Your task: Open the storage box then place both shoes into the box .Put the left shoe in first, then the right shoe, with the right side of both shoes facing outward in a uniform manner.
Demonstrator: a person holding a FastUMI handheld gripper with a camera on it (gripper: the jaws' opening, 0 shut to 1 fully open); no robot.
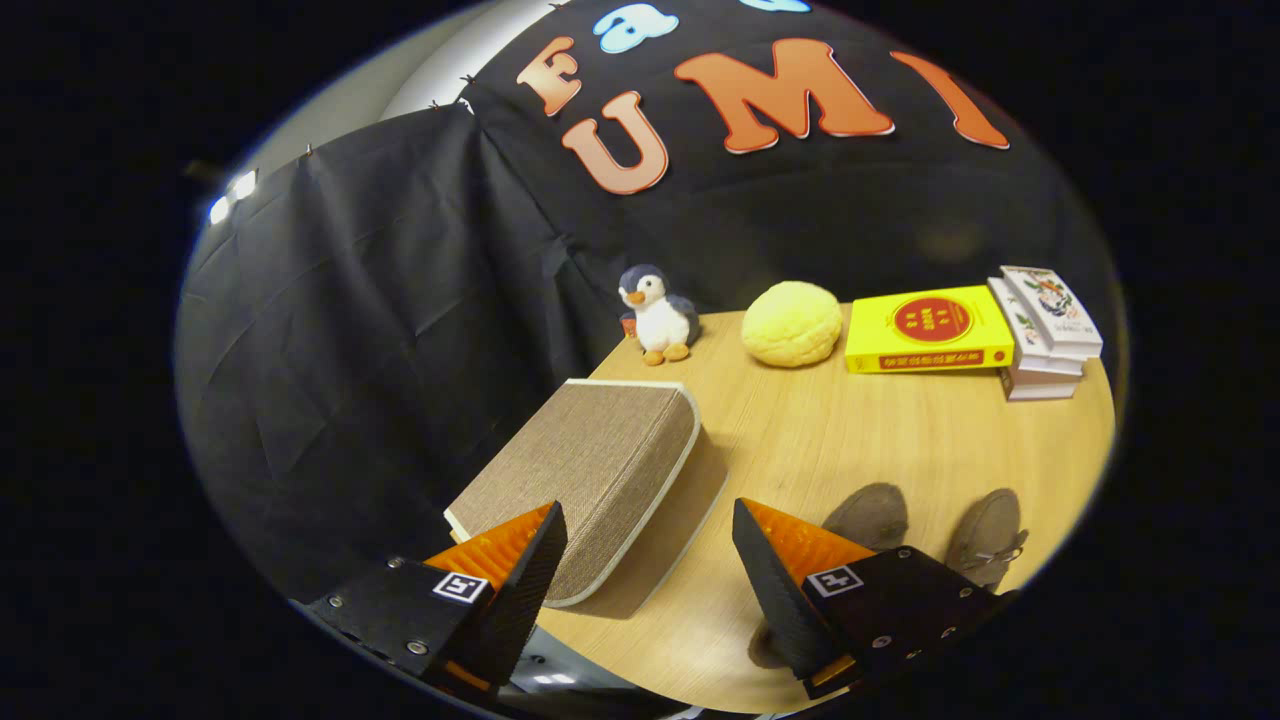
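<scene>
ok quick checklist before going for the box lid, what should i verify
1. Tongs open, nothing between them: ok.
2. Box lid closed, so it must be opened first: ok, as expected.
3. Box within the tongs' line: partly; the left finger overlaps its near corner and the right finger is off it on the table: not ok yet.
4. Both shoes on the table right of the box, clear of the lid: ok.
5. Which shoe is the left one: cannot tell.
6. Penguin, yellow ball and books beyond the box, out of the way: ok.
</scene>
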